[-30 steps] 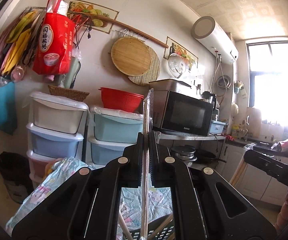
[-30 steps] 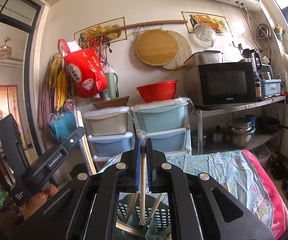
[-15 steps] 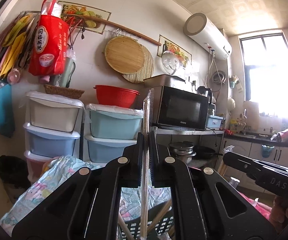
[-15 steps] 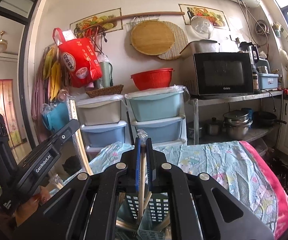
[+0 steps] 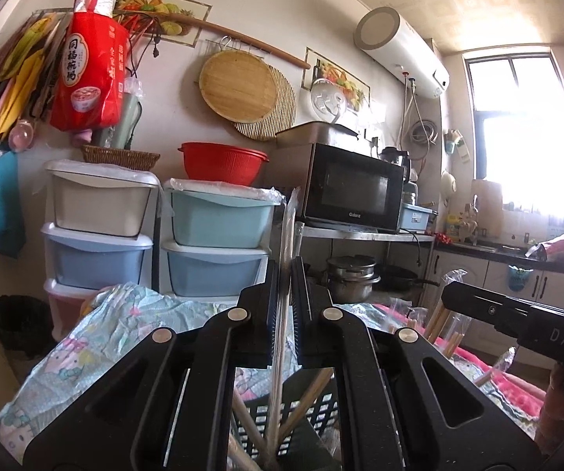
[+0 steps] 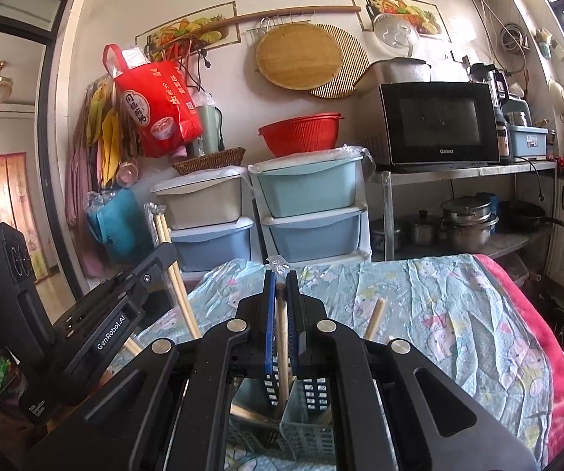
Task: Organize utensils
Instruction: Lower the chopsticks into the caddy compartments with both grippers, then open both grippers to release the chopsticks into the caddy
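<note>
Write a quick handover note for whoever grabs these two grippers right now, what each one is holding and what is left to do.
Left gripper: shut on a plastic-wrapped pair of chopsticks, held upright, lower end inside the slotted basket.
Right gripper: shut on a wrapped wooden chopstick, also upright over the same basket.
Done: several chopsticks already stand in the basket, which sits on the cartoon-print cloth.
Left: release both, likely once they are seated in the basket. Whether more utensils remain is not visible.

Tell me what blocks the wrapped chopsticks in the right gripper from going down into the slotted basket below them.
Nothing visible blocks them. The wrapped chopsticks already reach down into the basket, alongside other chopsticks leaning inside it. The right gripper is shut on them.
</note>
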